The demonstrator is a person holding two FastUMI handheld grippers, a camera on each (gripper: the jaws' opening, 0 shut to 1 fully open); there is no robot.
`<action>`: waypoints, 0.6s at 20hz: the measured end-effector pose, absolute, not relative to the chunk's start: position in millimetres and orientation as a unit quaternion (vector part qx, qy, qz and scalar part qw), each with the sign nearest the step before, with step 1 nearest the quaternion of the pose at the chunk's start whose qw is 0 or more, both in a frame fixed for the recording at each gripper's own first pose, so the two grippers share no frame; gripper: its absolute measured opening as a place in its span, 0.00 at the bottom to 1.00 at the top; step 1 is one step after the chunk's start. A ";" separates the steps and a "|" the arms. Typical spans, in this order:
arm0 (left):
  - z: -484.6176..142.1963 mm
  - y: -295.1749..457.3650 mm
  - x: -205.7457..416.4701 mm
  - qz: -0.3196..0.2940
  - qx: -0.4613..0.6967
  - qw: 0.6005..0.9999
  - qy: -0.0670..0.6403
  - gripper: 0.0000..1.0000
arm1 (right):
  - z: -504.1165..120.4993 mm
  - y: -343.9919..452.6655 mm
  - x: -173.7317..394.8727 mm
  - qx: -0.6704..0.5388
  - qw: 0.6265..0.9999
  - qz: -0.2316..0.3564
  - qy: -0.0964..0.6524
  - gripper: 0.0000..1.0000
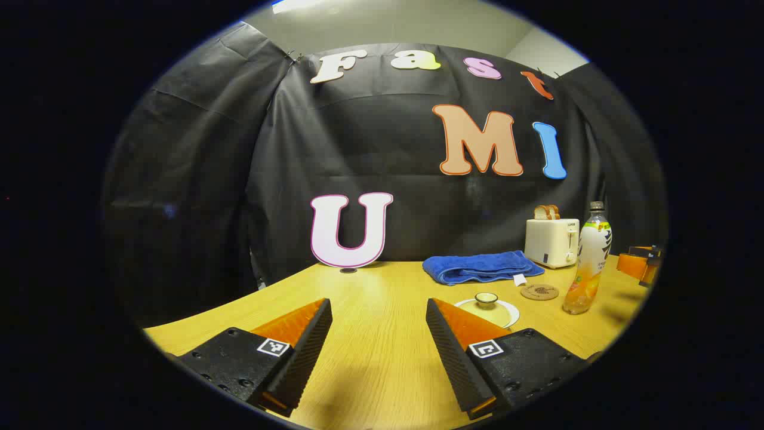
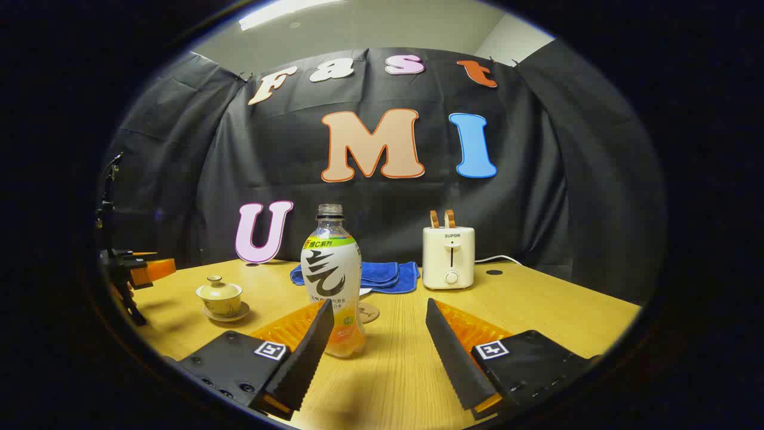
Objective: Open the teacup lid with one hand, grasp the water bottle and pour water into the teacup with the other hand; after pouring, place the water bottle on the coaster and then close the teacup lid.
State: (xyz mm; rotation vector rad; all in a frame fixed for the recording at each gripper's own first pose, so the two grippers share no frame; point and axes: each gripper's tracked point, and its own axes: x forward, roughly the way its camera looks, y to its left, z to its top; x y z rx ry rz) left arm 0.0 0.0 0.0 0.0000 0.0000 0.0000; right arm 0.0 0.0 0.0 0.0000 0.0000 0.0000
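Observation:
In the right gripper view a pale lidded teacup [image 2: 219,291] sits on its saucer at the left of the wooden table [image 2: 537,304]. An uncapped water bottle [image 2: 332,269] with orange drink stands upright just beyond my right gripper [image 2: 379,303], which is open and holds nothing. A round coaster [image 2: 370,313] peeks out behind the bottle. In the left gripper view my left gripper [image 1: 378,303] is open and holds nothing. The teacup [image 1: 486,298] lies just past its right finger, with the coaster [image 1: 539,291] and the bottle [image 1: 588,263] farther right.
A folded blue towel [image 2: 382,273] and a white toaster [image 2: 449,257] with bread in it stand at the back of the table. The towel [image 1: 480,267] and toaster [image 1: 552,242] sit behind the cup. The black cloth wall closes the rear.

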 end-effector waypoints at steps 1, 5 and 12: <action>1.0 0.4 -0.2 0.000 0.000 1.000 -0.002 0.93 | -0.5 3.5 -0.5 0.000 1.000 0.006 0.000 0.98; -0.2 5.1 0.6 0.011 0.001 1.000 0.001 0.93 | -0.3 -3.2 0.5 0.000 1.000 -0.007 -0.001 0.97; 0.6 2.4 0.4 0.008 0.001 1.000 -0.001 0.93 | -1.1 1.9 0.1 0.000 1.000 0.004 0.000 0.97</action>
